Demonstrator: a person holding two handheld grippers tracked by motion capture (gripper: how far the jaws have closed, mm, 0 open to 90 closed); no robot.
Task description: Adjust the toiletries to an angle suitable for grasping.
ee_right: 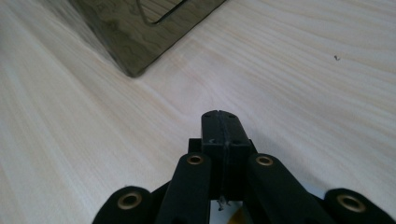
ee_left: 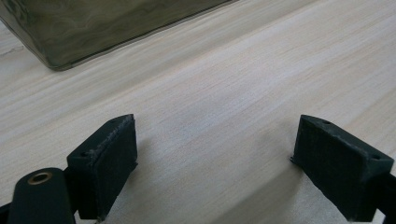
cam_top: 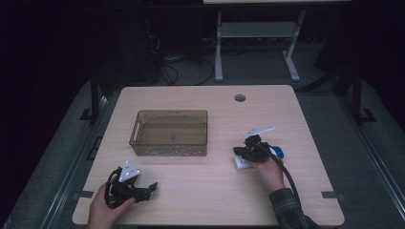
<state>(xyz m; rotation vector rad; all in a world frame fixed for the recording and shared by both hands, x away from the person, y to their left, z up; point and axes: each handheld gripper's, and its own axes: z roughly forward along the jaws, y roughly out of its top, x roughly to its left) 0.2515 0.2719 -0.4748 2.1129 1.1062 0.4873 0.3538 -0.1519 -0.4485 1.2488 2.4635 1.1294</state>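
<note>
Both grippers are black, each jaw ending in a blocky pad, with brass-ringed pivots on the linkages. The left gripper carries a grey three-cornered plate; the right gripper trails a thick black cable past a plaid sleeve.

A small white flat object lies on the near right part of the table, right under the right gripper, whose jaws are pressed together; whether they touch it cannot be told. A blue piece shows just right of that gripper. Both lie well right of the translucent brown bin.
</note>
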